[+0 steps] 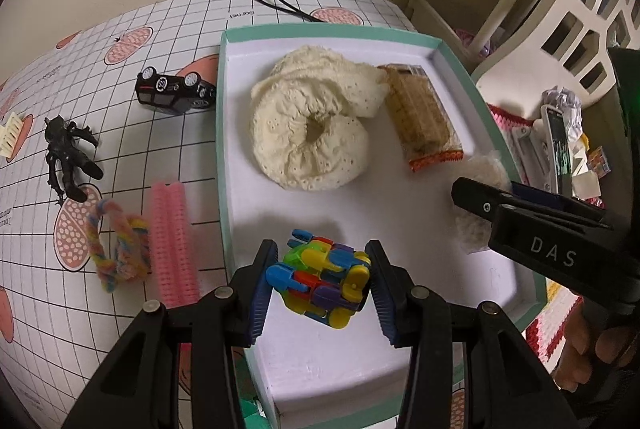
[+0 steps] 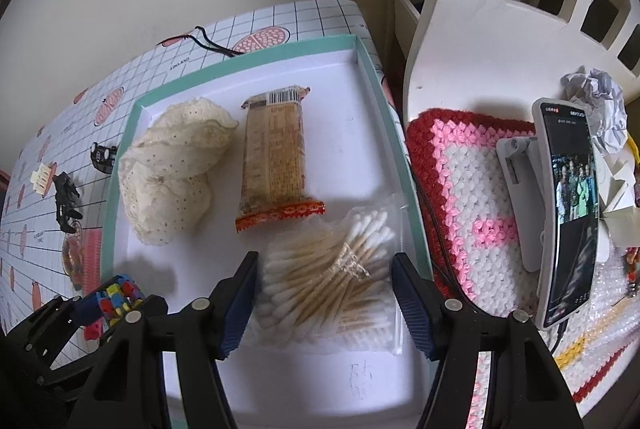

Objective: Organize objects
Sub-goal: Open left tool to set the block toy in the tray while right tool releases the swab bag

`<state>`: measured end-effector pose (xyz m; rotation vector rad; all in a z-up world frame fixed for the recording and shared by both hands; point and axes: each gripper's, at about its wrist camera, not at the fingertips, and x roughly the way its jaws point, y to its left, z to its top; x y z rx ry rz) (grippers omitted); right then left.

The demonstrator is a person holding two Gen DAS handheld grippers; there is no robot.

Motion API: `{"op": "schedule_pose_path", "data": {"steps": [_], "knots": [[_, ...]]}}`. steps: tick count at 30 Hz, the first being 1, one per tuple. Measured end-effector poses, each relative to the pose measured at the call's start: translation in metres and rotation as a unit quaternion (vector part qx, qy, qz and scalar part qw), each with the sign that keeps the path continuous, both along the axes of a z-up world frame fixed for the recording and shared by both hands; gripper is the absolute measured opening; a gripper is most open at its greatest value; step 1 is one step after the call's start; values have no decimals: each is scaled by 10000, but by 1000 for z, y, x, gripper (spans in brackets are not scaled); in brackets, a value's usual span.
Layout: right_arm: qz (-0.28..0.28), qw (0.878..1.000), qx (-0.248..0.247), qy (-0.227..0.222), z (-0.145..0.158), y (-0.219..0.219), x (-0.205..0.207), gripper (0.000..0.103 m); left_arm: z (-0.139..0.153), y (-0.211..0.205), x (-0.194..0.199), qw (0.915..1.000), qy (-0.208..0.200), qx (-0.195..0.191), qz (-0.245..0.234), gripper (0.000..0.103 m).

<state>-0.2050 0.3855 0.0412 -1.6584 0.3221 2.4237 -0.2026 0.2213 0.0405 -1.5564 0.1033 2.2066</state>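
I take the white tray (image 1: pixel 460 69) with the teal rim as my landmark. Nearest to me, over its near end, my left gripper (image 1: pixel 322 283) is clamped on the multicoloured block toy (image 1: pixel 324 277); the blue pads press both its sides and it appears lifted clear of the tray floor, casting a shadow beyond it, so I judge I am carrying it in to set it down with the sorted things.

At the tray's near right corner my right gripper (image 2: pixel 324 303) stands wide apart, its fingers either side of the bag of cotton swabs (image 2: pixel 332 277) without squeezing it. I read that as the bag lying where it belongs.

Further in, mid-tray, lie the cream crochet cloth (image 1: pixel 308 133) and, just to its right, the wrapped snack bar (image 1: pixel 424 117), side by side to leave the near floor free.

Left of the tray, on the worktop (image 1: pixel 168 17), wait the pink hair rollers (image 1: pixel 174 241), the twisted pipe cleaner (image 1: pixel 116 245), the black figure (image 1: pixel 68 157) and, farthest, the overturned toy car (image 1: pixel 174 91).
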Motion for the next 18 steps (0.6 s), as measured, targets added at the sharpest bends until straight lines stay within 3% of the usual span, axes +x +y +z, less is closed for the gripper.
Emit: {"op": "schedule_pose_path", "data": {"steps": [7, 18], "knots": [[18, 10000, -3, -5, 0, 0, 0, 69, -6, -2, -2, 9999, -145, 15, 18, 48], [53, 9998, -52, 170, 15, 0, 3, 69, 16, -3, 2, 9998, -69, 162, -80, 55]]}}
